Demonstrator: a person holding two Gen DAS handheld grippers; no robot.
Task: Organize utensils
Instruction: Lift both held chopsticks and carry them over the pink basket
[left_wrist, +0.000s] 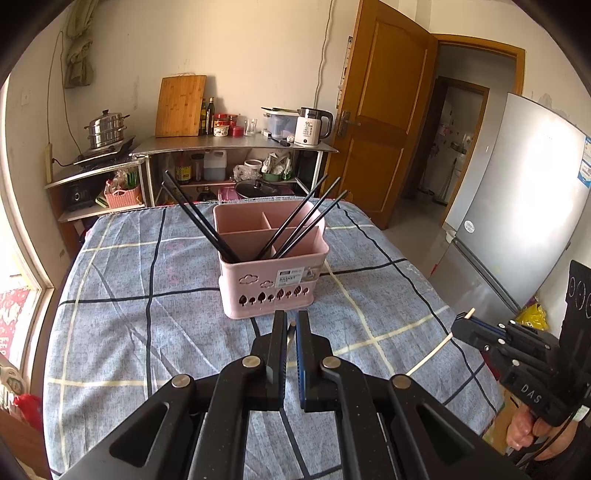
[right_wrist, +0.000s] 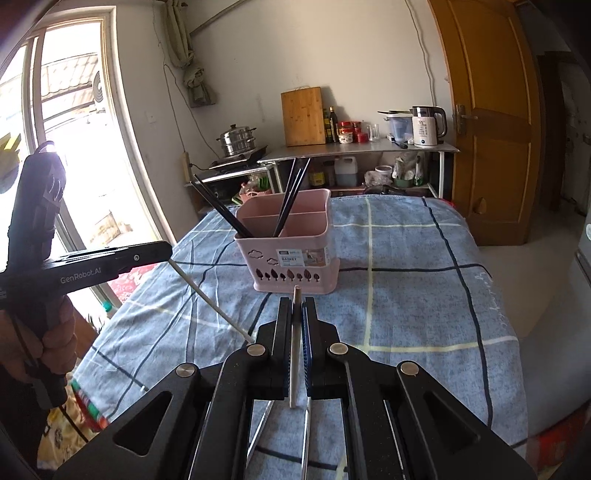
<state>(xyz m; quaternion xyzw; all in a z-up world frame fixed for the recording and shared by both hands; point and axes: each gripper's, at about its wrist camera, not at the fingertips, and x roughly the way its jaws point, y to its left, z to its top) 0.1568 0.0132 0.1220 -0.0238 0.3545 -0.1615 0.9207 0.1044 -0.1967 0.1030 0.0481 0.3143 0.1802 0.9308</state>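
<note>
A pink utensil basket (left_wrist: 269, 280) with several black chopsticks (left_wrist: 303, 218) stands mid-table; it also shows in the right wrist view (right_wrist: 291, 258). My left gripper (left_wrist: 291, 325) is shut on a white chopstick whose tip (left_wrist: 292, 330) barely shows between the fingers; in the right wrist view that gripper (right_wrist: 168, 253) holds the chopstick (right_wrist: 210, 301) slanting down. My right gripper (right_wrist: 296, 308) is shut on another white chopstick (right_wrist: 294, 347), held upright short of the basket; it also shows in the left wrist view (left_wrist: 461, 323) with its chopstick (left_wrist: 430, 356).
The table wears a blue checked cloth (left_wrist: 147, 314). Two metal utensils (right_wrist: 304, 435) lie on it under my right gripper. Behind stand a steel shelf with a kettle (left_wrist: 312, 127), a cutting board (left_wrist: 181, 105) and a steamer pot (left_wrist: 105, 129). A fridge (left_wrist: 517, 221) stands right.
</note>
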